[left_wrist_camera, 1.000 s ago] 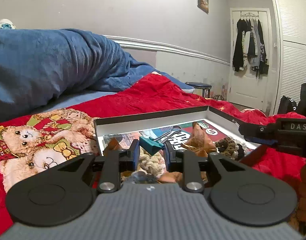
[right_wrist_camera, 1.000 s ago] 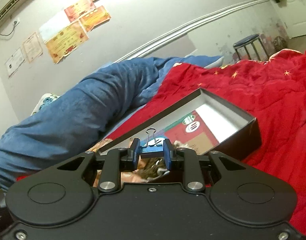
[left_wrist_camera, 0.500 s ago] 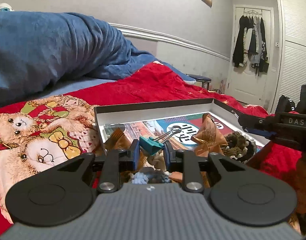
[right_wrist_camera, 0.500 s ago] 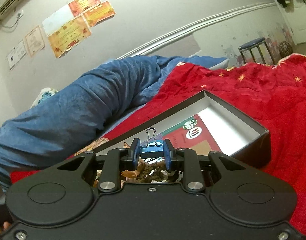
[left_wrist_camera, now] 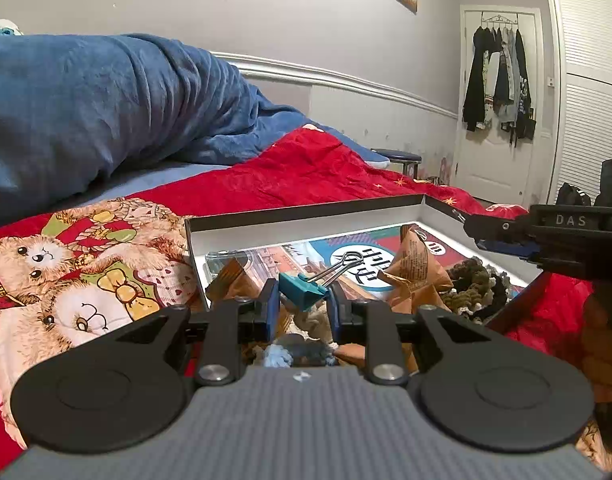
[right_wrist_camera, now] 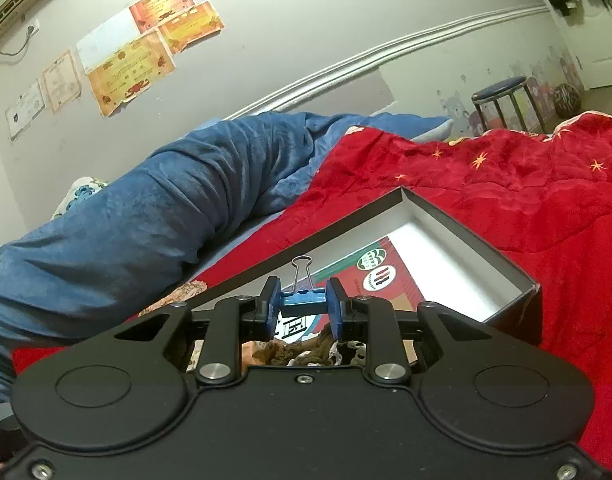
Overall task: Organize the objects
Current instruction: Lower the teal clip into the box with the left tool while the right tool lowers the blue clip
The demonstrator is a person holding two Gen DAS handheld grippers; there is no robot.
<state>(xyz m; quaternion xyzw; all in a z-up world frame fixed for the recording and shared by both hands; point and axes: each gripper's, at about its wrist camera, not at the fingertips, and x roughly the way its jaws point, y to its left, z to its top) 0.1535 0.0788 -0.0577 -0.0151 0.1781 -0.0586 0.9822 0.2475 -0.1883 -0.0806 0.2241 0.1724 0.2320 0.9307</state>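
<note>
The teal binder clip (left_wrist_camera: 302,291) sits between the jaws of the left gripper (left_wrist_camera: 301,312), tilted, with its wire handles pointing up and forward past the fingertips. The pads are closed on its body; the contact appears to be at one corner only. The blue binder clip (right_wrist_camera: 303,300) lies level between the jaws of the right gripper (right_wrist_camera: 303,308), clamped squarely across its width, one wire loop standing upright above it.

Ahead of and below both sets of jaws is the open box (left_wrist_camera: 306,226), resting on the red blanket (left_wrist_camera: 306,176). Below the left jaws it holds brown paper wrappers (left_wrist_camera: 414,268), a crocheted piece (left_wrist_camera: 472,286) and a printed card (left_wrist_camera: 358,258).

Risks:
- The teal clip is held askew. Any jolt or a small loosening of the jaws could let it pivot and drop among the box contents.
- The two grippers are near each other over the box; the right one shows at the right edge of the left wrist view. Converging moves could cause a collision.
- The blanket is soft. Pressing on the box wall could tip it.

Readable writing: "DAS" on the right gripper body. The card bears large characters and round logos, not legible.
</note>
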